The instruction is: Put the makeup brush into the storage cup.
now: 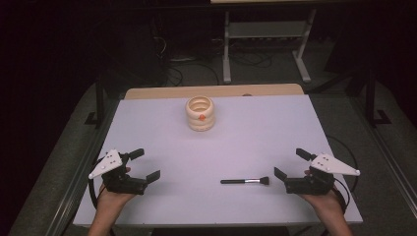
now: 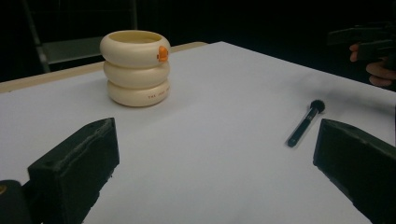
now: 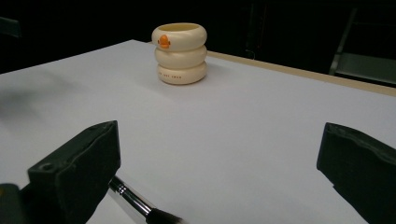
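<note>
A cream ringed cup (image 1: 200, 113) with a small orange mark stands upright at the far middle of the white table (image 1: 147, 123); it also appears as the cup (image 2: 136, 67) and the cup (image 3: 180, 52). A black-handled makeup brush (image 1: 245, 181) lies flat near the front, bristles toward the right; the brush (image 2: 305, 122) and the brush (image 3: 140, 204) show too. My right gripper (image 1: 293, 162) is open just right of the bristles. My left gripper (image 1: 147, 163) is open at the front left, nothing between its jaws.
A wooden strip (image 1: 214, 91) runs along the table's far edge. Beyond it, a metal frame (image 1: 265, 39) and cables lie on the dark floor. Rails flank both sides of the table.
</note>
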Tool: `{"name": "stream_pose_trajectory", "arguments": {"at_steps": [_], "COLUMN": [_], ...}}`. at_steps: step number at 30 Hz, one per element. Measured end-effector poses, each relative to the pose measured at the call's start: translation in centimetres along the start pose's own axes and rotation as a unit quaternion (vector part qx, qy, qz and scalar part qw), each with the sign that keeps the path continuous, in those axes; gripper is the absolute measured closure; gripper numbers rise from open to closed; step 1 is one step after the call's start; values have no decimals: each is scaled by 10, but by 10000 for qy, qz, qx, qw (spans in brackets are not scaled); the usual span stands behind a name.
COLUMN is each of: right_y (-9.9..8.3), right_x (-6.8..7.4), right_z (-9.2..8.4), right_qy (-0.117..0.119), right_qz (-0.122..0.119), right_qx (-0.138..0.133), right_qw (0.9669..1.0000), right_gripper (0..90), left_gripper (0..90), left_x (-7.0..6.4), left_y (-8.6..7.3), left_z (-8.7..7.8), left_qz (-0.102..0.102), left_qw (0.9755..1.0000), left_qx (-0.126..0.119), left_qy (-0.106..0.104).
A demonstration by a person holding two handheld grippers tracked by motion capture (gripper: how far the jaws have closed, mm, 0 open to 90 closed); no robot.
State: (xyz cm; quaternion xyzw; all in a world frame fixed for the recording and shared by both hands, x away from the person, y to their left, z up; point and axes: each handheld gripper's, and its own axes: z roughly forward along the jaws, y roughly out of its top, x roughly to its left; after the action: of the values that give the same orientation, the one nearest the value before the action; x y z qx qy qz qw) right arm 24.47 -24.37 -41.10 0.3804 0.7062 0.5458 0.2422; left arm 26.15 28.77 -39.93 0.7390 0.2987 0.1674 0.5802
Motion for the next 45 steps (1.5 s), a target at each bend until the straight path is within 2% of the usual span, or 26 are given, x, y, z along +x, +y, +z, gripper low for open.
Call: {"name": "stream_pose_trajectory", "arguments": {"at_steps": [4,7,8,15,18,20,26,29,31,32,37,40,45], "right_y": [0,0,0,2,4,5,11,14,15,15,17,19,21], "right_x": [0,-1,-2,-6,-6,-5,-1,0,1,0,1,1,2], "right_z": [0,0,0,3,5,6,11,13,13,14,16,19,24], "right_qy": [7,-11,-14,27,45,71,120,122,148,157,165,185,227], "right_qz": [-3,-47,-40,7,-88,-81,-187,-231,-153,-220,-220,-306,-298], "right_qx": [11,49,44,-5,-15,-48,-95,-119,-122,-139,-118,-159,-124], "right_qw": [10000,10000,10000,10000,9999,9999,9997,9996,9997,9995,9996,9992,9992], "right_gripper": [0,0,0,0,0,0,0,0,0,0,0,0,0], "left_gripper": [0,0,0,0,0,0,0,0,0,0,0,0,0], "left_x": [-1,-3,-3,-5,-6,-7,-6,-6,-7,-7,-7,-7,-8], "left_y": [0,0,0,1,0,0,2,2,2,2,2,2,2], "left_z": [2,4,5,8,7,6,4,4,5,5,5,5,6], "left_qz": [-25,-8,54,77,117,69,143,134,107,130,121,120,109], "left_qw": [10000,10000,10000,9999,9999,9999,9999,9998,9999,9998,9999,9998,9998], "left_qx": [0,11,53,34,32,-32,-63,-59,-55,-36,-40,-47,-57], "left_qy": [-16,-52,-62,-92,-66,-67,-74,-97,-121,-114,-115,-118,-125]}}
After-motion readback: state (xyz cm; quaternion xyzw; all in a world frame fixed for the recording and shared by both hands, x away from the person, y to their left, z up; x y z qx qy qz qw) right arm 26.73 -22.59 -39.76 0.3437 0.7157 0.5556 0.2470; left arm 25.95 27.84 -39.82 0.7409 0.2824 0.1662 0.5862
